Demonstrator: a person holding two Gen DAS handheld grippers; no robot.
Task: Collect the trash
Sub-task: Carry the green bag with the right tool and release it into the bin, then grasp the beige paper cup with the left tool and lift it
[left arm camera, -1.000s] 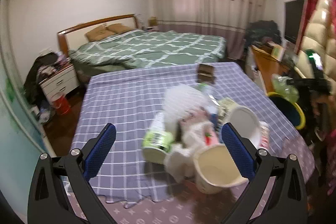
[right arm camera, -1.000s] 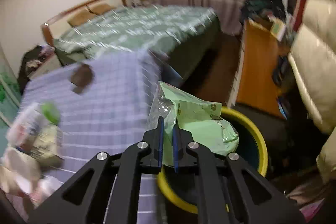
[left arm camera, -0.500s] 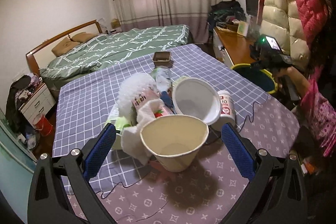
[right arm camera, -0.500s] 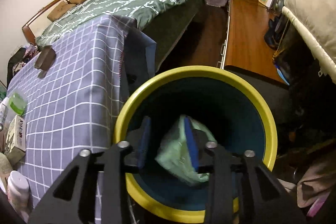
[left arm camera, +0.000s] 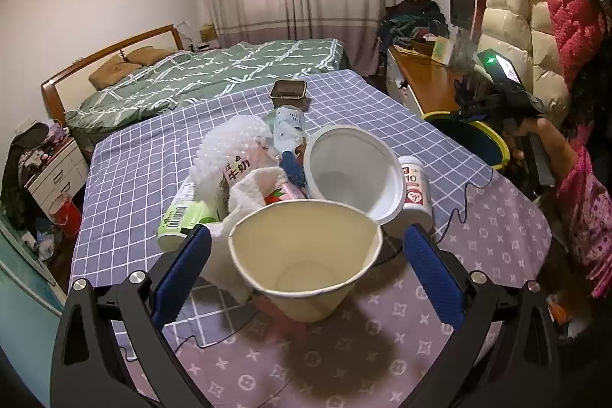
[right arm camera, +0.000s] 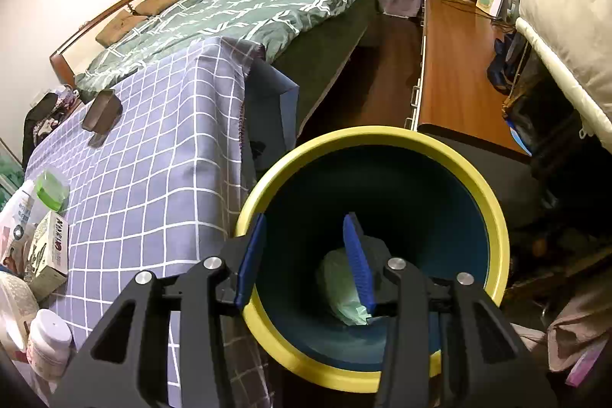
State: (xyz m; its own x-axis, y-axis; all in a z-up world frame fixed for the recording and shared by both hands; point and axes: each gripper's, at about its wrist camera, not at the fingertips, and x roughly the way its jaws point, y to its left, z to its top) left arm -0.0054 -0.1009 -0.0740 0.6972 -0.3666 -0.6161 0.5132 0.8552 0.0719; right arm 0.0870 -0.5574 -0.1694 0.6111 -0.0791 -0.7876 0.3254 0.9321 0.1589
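A heap of trash lies on the purple checked table [left arm camera: 145, 155]: a cream paper cup [left arm camera: 306, 259] on its side, a white bowl [left arm camera: 354, 173], a white pill bottle [left arm camera: 415, 186], a milk carton [left arm camera: 229, 174] and a green-capped bottle [left arm camera: 179, 217]. My left gripper [left arm camera: 306, 266] is open, its fingers on either side of the cream cup. My right gripper [right arm camera: 308, 255] is open over the yellow-rimmed blue bin [right arm camera: 493, 217]. A green plastic bag [right arm camera: 340, 283] lies at the bin's bottom.
A brown tray [left arm camera: 288, 90] sits at the table's far end. A green bed [left arm camera: 214, 71] stands behind the table. A wooden desk [right arm camera: 455, 79] runs behind the bin. Padded jackets [left arm camera: 535, 6] hang at the right. The bin stands off the table's right edge [left arm camera: 493, 140].
My right gripper carried the green bag over the bin, opened and let it drop inside. My left gripper moved in closer to the cream cup, jaws still open.
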